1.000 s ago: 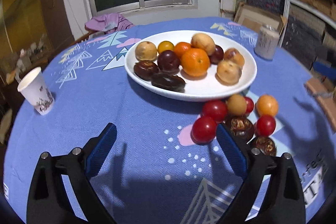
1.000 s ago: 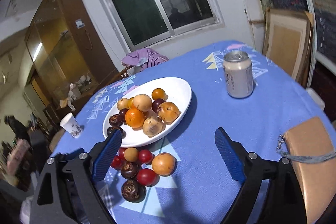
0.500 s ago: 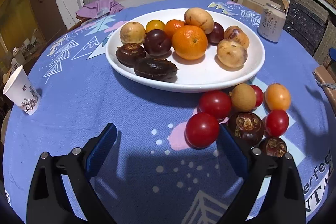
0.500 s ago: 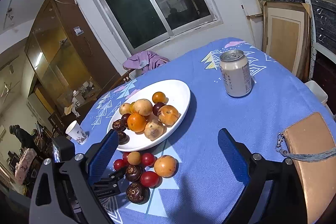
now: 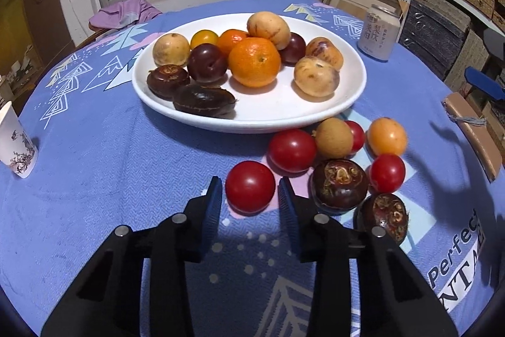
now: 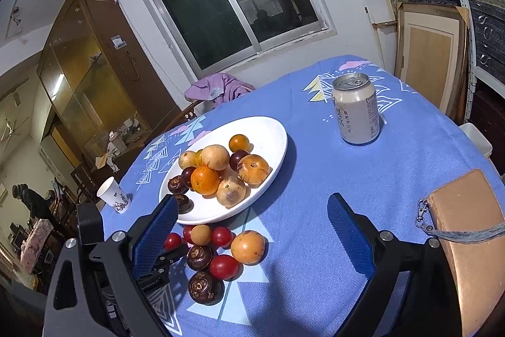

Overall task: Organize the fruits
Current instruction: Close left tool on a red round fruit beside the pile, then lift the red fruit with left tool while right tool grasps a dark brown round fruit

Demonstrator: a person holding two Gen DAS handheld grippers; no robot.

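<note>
A white plate (image 5: 347,90) holds an orange (image 5: 254,61), dark plums, water chestnuts and several tan fruits. In front of it on the blue cloth lie red cherry tomatoes, two tan-orange fruits and dark water chestnuts (image 5: 339,185). My left gripper (image 5: 249,180) points down at the nearest red tomato (image 5: 250,191). Its jaws are closing, with the tomato between the blue pads and a thin gap on each side. In the right wrist view my right gripper (image 6: 252,201) stands open above the cloth, to the right of the loose fruit (image 6: 247,247), holding nothing.
A drink can (image 6: 356,112) stands at the back right of the round table. A tan wallet with a strap (image 6: 467,229) lies at the right edge, a paper cup (image 5: 14,144) at the left edge. A purple cloth (image 6: 217,89) hangs on a chair beyond.
My left gripper's jaws have narrowed from wide open to just around the nearest red tomato, after moving slightly forward and down. The right gripper has stayed open and still.
</note>
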